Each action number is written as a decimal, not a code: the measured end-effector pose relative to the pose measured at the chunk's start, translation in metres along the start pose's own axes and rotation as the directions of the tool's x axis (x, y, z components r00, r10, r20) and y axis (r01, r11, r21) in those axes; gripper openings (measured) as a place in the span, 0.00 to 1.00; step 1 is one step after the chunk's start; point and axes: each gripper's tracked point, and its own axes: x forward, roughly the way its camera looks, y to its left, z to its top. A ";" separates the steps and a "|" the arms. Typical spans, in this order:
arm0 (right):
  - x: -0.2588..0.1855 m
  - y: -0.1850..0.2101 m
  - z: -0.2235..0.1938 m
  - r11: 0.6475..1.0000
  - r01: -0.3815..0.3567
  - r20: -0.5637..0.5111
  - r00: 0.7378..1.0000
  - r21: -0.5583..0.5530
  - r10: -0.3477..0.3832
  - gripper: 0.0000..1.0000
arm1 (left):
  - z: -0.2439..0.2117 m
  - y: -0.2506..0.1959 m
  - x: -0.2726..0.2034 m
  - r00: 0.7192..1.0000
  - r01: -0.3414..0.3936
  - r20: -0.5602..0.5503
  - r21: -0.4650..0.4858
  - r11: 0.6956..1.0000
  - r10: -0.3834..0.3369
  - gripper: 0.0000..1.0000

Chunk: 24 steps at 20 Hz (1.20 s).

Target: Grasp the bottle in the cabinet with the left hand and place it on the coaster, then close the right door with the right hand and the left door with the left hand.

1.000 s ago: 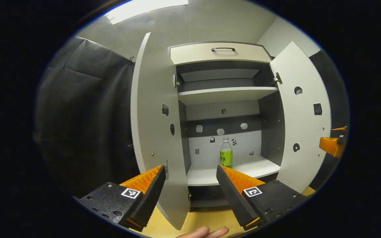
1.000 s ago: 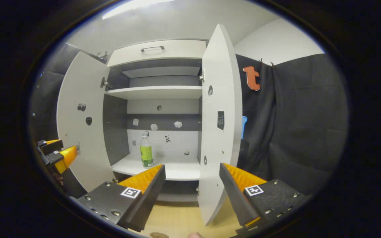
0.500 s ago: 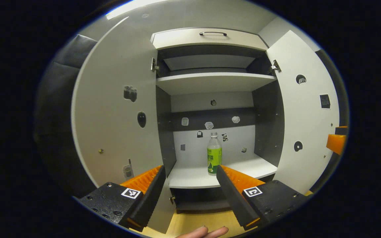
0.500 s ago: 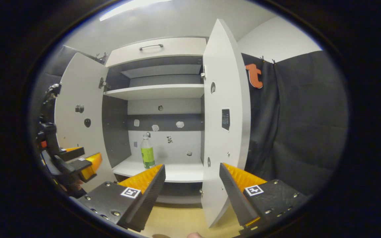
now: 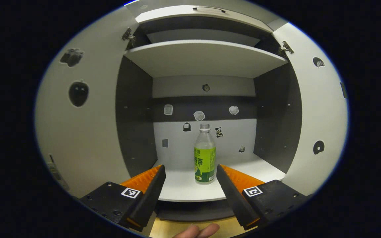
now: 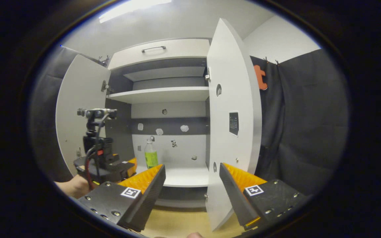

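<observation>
We see the bottle (image 5: 205, 154) standing upright on the cabinet's lower shelf (image 5: 184, 188), alone, small stickers (image 5: 198, 115) on the back wall behind it. Our left gripper (image 5: 190, 177) faces it with jaws spread, nothing between them. The left door (image 5: 78, 132) and right door (image 5: 319, 115) stand open either side; our right gripper (image 6: 192, 177) hangs back, jaws spread too.

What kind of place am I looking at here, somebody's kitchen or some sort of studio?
Most likely a staged booth rather than a real kitchen. A white cabinet stands with both doors open and holds just one bottle. Black cloth hangs as the wall beside it, and small stickers dot the cabinet's back panel.
</observation>
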 end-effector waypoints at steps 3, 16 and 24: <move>-0.001 0.003 -0.003 1.000 -0.003 0.001 1.000 -0.013 0.003 0.98 | -0.014 -0.009 0.037 0.999 0.022 -0.032 -0.027 0.999 -0.023 0.97; 0.006 0.009 -0.028 0.999 0.000 -0.051 0.999 -0.052 -0.003 0.99 | -0.021 -0.031 0.135 0.995 0.094 -0.024 -0.053 0.994 -0.096 0.97; -0.008 0.010 -0.028 0.999 -0.018 -0.054 0.998 -0.050 0.015 0.99 | -0.028 -0.033 0.109 0.992 0.113 -0.041 -0.082 0.990 -0.117 0.80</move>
